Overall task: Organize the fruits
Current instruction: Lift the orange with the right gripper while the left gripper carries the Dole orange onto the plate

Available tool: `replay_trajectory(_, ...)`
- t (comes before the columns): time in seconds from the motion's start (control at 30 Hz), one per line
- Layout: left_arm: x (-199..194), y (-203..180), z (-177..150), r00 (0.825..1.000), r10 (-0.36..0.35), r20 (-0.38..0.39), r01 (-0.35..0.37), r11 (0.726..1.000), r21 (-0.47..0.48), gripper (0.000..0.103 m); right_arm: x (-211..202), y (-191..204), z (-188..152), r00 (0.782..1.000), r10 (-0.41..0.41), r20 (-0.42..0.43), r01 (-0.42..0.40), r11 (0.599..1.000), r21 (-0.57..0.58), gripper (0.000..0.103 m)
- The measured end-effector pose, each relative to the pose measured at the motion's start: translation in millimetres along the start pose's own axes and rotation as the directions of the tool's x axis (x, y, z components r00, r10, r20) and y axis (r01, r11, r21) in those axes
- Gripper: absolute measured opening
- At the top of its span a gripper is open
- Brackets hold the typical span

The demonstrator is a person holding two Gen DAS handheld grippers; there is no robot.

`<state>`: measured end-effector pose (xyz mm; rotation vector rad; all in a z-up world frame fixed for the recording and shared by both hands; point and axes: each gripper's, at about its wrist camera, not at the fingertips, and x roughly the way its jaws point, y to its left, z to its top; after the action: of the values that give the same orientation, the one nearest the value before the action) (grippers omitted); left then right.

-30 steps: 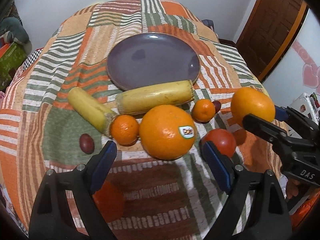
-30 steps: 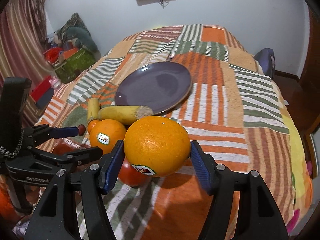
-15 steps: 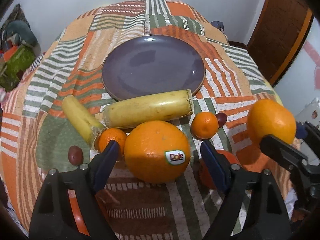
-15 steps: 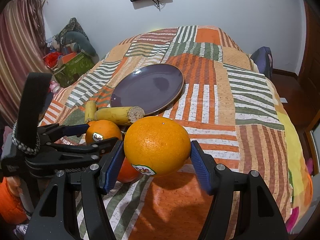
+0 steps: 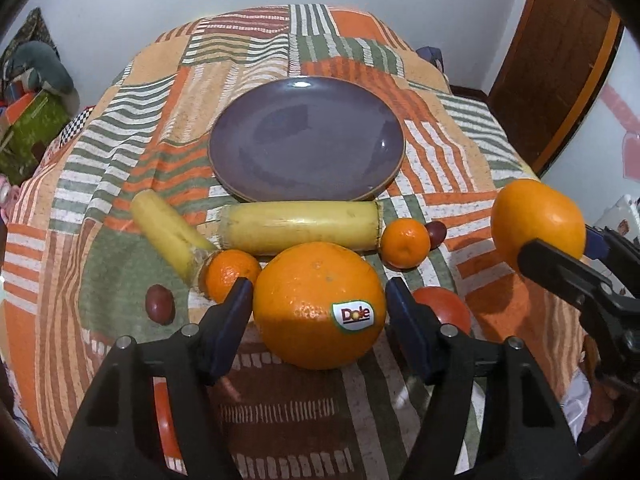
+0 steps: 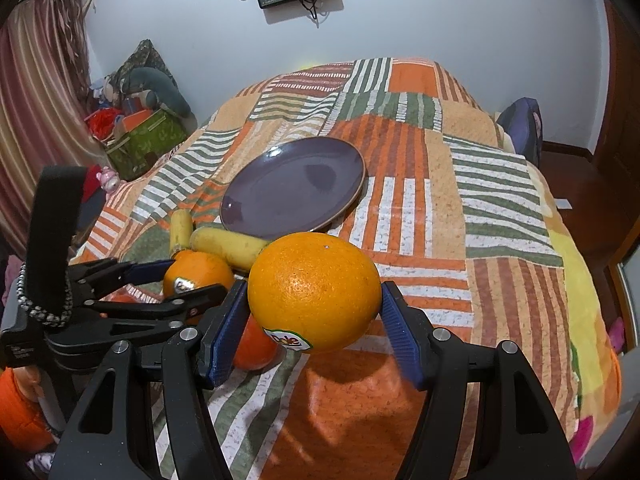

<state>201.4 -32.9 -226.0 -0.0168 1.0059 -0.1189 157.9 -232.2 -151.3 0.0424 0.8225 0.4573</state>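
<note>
A big orange with a Dole sticker [image 5: 320, 304] lies on the patchwork cover, near the front. My left gripper [image 5: 320, 316] straddles it. Its jaws are closing, and the blue pads [image 5: 236, 312] stand right at the orange's sides without a clear squeeze. In the right wrist view that left gripper [image 6: 196, 278] sits low on the left around the same orange [image 6: 200, 270]. My right gripper [image 6: 314, 320] is shut on a second big orange [image 6: 314, 292], held above the cover. An empty purple plate [image 5: 306, 140] lies beyond the fruit.
Two yellow banana pieces [image 5: 300, 228] [image 5: 168, 236], two mandarins [image 5: 405, 242] [image 5: 230, 272], a red tomato [image 5: 444, 306] and two dark plums [image 5: 160, 304] [image 5: 436, 232] crowd around the left gripper. A green box [image 6: 144, 140] stands past the left edge, a wooden door [image 5: 560, 60] on the right.
My left gripper has come forward and down over the Dole orange, and its jaws have narrowed around it. The right gripper has kept its orange still.
</note>
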Motion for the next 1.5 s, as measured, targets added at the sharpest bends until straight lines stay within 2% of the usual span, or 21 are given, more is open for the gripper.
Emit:
replay_trajectory(0.13,-14.6,6.9,1.7,1.0,-0.016,0.021,0.016,1.0,-0.021,0.068,-2.1,-0.3,6.3,1.0,-0.006,0.017,0.006,1.0,0.002,0.062)
replay_trajectory(0.4,-48.5,14.7,18.3,0.993,-0.009,0.118,0.012,1.0,-0.026,0.068,-4.2,6.1,28.9,0.998,-0.017,0.06,0.019,0.999,-0.032,0.062)
replay_trajectory(0.9,-76.7,35.2,72.7,0.965,0.018,0.261,-0.008,0.999,-0.042,0.068,2.9,24.2,80.0,0.98,-0.026,0.195,0.053,0.989,-0.136,0.062)
replay_trajectory(1.13,-70.8,48.6,102.2,0.953,0.05,0.297,-0.034,0.998,-0.057,0.068,22.7,25.0,104.2,0.976,-0.04,0.214,0.077,0.982,-0.171,0.062)
replay_trajectory(1.5,-25.5,61.0,141.6,0.965,0.055,0.257,-0.048,0.998,-0.036,0.068,68.9,18.1,124.2,0.986,-0.034,0.162,0.062,0.983,-0.172,0.062)
